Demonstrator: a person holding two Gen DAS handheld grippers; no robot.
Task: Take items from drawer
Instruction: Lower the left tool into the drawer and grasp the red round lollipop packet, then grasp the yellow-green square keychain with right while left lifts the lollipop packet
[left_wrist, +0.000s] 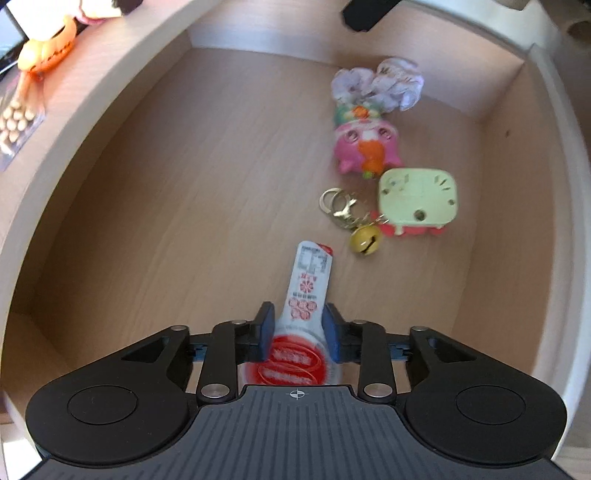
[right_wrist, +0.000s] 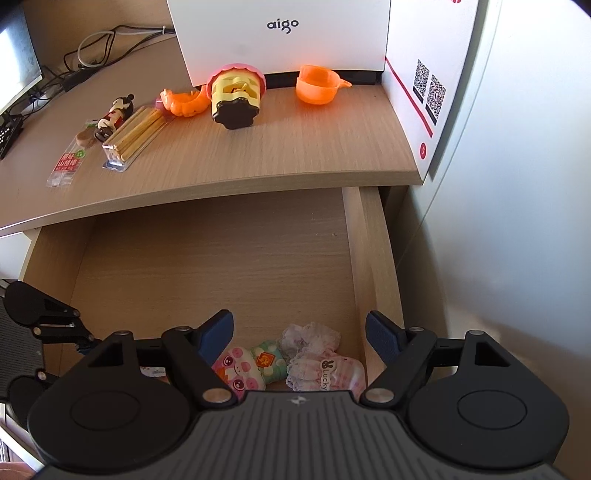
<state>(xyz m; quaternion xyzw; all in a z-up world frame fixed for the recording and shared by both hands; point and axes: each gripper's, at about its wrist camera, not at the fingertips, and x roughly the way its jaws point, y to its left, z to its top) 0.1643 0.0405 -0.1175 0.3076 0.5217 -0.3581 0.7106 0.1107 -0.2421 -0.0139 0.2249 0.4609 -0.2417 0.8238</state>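
- The left gripper (left_wrist: 298, 326) points steeply down into the drawer (left_wrist: 110, 206), its jaws narrow, with a red-and-white snack packet (left_wrist: 308, 295) standing between them; the blue pads (left_wrist: 266, 328) flank its lower part, but whether they actually press on it I cannot tell.
- To do this grab well, centre the packet's wide printed end between the pads before closing, then lift straight up so it clears the drawer's front wall.
- Just beyond the jaws and to their right lies a keyring with a bell (left_wrist: 364, 242), then a pale green toy (left_wrist: 417, 199), a pink toy (left_wrist: 365, 149) and a frilly pouch (left_wrist: 376, 86).
- The right gripper (right_wrist: 300, 341) hangs with jaws wide and empty above the pink toy (right_wrist: 238, 369) and the pouch (right_wrist: 317, 354).
- Far beyond its jaws, the desk top (right_wrist: 295, 147) carries an orange cup (right_wrist: 319, 88).
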